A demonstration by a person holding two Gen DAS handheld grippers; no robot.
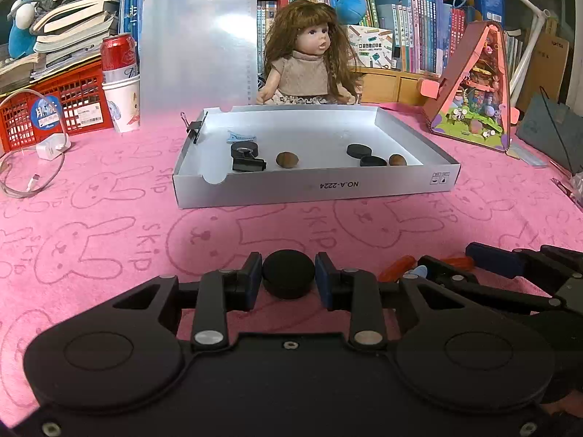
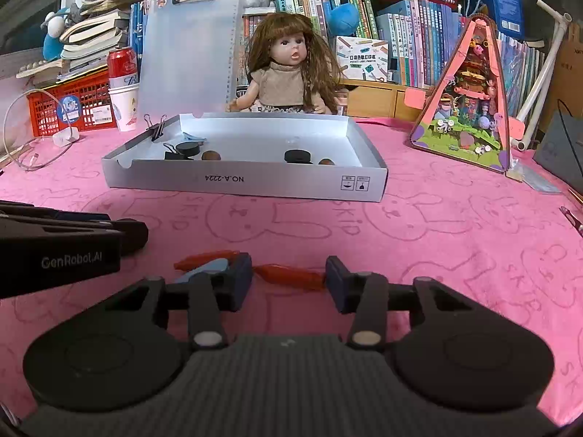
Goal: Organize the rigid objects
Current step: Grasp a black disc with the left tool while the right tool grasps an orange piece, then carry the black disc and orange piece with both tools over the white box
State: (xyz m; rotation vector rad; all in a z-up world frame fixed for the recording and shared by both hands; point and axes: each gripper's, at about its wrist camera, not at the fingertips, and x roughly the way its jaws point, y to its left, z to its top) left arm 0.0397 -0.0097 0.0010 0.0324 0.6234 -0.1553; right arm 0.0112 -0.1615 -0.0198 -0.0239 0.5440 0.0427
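Observation:
In the left wrist view my left gripper (image 1: 289, 277) is shut on a black round cap (image 1: 289, 273), just above the pink cloth. My right gripper (image 2: 288, 282) is low over the cloth. A slim orange-red piece (image 2: 289, 275) spans the gap between its pads and meets both. A second orange-red piece (image 2: 206, 258) and a pale blue piece (image 2: 213, 268) lie beside its left finger. The white shallow box (image 1: 302, 189) stands farther back. It holds black caps (image 1: 359, 150), two brown nuts (image 1: 287, 159), a black binder clip (image 1: 247, 163) and a blue clip (image 1: 240, 136).
A doll (image 1: 309, 62) sits behind the box, and a clear clipboard (image 1: 198, 40) stands upright to its left. A red can in paper cups (image 1: 122, 83), a red crate (image 1: 54, 109) and a charger cable (image 1: 32, 178) lie left. A triangular toy house (image 1: 473, 87) is right.

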